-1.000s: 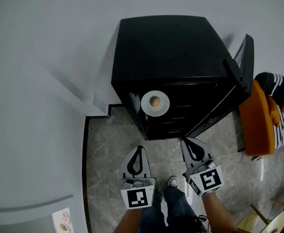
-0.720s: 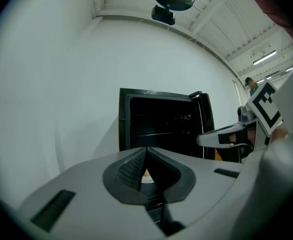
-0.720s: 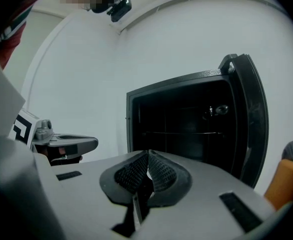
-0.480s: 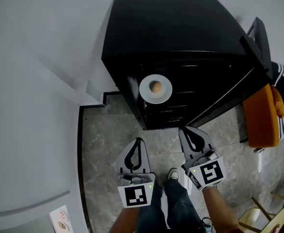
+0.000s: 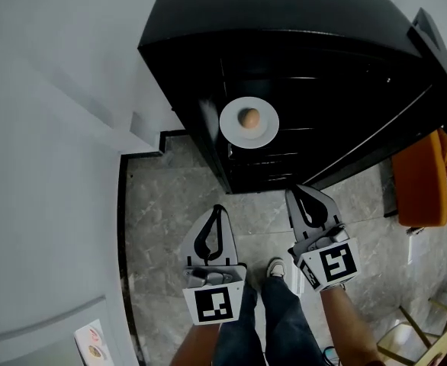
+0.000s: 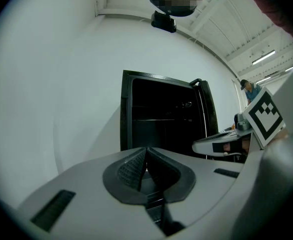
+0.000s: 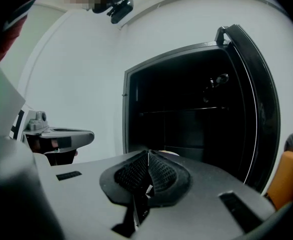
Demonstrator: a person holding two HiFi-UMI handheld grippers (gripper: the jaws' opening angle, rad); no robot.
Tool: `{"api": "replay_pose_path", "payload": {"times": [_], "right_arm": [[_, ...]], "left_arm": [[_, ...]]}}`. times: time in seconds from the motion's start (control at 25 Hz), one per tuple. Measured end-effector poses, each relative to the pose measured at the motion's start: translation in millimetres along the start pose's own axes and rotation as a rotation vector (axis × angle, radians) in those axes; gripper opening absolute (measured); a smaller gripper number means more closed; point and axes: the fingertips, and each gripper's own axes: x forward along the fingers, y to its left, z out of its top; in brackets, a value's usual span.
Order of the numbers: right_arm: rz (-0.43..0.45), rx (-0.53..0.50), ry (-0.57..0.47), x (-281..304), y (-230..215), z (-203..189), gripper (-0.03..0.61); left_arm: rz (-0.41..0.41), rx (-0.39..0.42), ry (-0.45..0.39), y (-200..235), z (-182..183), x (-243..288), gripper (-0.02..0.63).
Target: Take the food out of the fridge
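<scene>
A small round brown food item is sitting in the middle of a white plate, which is resting on a shelf inside the open black fridge. The left gripper and right gripper are hovering side by side over the grey stone floor, in front of the fridge and apart from the plate. Both are holding their jaws pressed together on nothing.

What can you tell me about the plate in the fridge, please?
The plate is round, white and smooth, perhaps ceramic. It lies flat on a shelf in the open black fridge, near its left wall. One small round tan food item sits at its centre. Nothing else touches it.
</scene>
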Motion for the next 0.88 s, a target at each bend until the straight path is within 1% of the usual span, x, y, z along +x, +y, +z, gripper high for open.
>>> {"api": "replay_pose_path", "payload": {"times": [0.2, 0.36, 0.56, 0.68, 0.88], "right_arm": [[0.001, 0.017, -0.003, 14, -2, -17, 0.021], [0.015, 0.023, 0.007, 20, 0, -30, 0.021], [0.012, 0.081, 0.019, 25, 0, -45, 0.023], [0.023, 0.161, 0.022, 30, -1, -54, 0.023], [0.025, 0.378, 0.008, 42, -10, -65, 0.023]], "left_arm": [[0.004, 0.012, 0.000, 2, -18, 9, 0.014], [0.010, 0.006, -0.009, 4, -27, 13, 0.014], [0.022, -0.006, -0.002, 7, -35, 11, 0.014], [0.030, -0.009, 0.003, 10, -40, 10, 0.014], [0.033, -0.006, 0.016, 13, -51, 10, 0.014]]}}
